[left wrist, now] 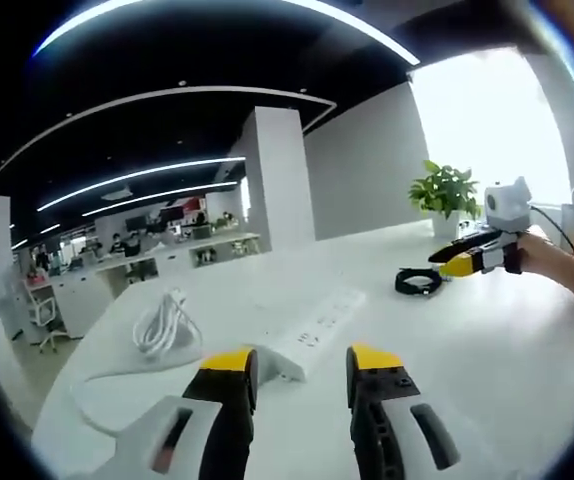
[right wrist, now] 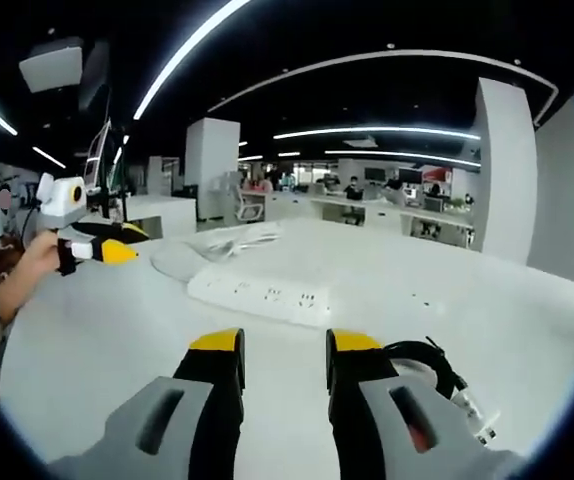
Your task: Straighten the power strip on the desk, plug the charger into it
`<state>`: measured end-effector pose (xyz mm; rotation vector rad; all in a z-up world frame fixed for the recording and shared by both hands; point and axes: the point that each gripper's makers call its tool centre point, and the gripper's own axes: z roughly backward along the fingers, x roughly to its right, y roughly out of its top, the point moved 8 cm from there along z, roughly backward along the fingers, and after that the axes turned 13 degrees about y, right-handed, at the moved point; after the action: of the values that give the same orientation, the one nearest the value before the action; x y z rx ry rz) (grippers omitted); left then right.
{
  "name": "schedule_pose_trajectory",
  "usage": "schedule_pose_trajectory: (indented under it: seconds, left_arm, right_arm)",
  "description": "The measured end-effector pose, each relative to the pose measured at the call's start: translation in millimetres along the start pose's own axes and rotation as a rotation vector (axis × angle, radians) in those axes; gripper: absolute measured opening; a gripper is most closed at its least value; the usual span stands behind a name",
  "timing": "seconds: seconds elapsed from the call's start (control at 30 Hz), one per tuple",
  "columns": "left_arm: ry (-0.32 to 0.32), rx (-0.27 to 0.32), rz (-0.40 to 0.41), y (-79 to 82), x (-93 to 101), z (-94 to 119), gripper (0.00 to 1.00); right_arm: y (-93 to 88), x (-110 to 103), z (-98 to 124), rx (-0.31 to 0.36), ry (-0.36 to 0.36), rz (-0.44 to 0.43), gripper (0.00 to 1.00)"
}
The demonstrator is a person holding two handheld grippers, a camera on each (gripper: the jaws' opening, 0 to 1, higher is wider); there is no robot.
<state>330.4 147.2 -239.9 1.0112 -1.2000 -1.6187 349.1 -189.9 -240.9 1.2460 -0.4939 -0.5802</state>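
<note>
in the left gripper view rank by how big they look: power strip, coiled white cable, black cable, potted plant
1. power strip, longest.
2. coiled white cable, clearly smaller.
3. potted plant and black cable: they look about alike, and both lie farther from the camera, so their order is unsure.

The left gripper (left wrist: 301, 375) hung over the white desk (left wrist: 487, 350), its yellow-tipped jaws apart and empty. Just beyond them lay the white power strip (left wrist: 314, 334), its cord coiled (left wrist: 164, 322) to the left. A black cable (left wrist: 418, 282) sat farther right, near the right gripper (left wrist: 464, 257) and a potted plant (left wrist: 445, 193).
</note>
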Motion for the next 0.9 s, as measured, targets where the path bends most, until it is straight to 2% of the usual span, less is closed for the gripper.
schedule_pose_trajectory:
  seconds: [0.3, 0.9]
  left_arm:
    - [0.021, -0.006, -0.015, 7.2, -3.4, -8.2, 0.36]
    - [-0.016, -0.035, -0.021, 11.6, -0.9, -27.7, 0.36]
  right_arm:
    - [2.8, 9.4, -13.5, 0.011, 0.012, -0.011, 0.31]
    - [-2.7, 23.6, -37.1, -0.011, 0.008, -0.004, 0.29]
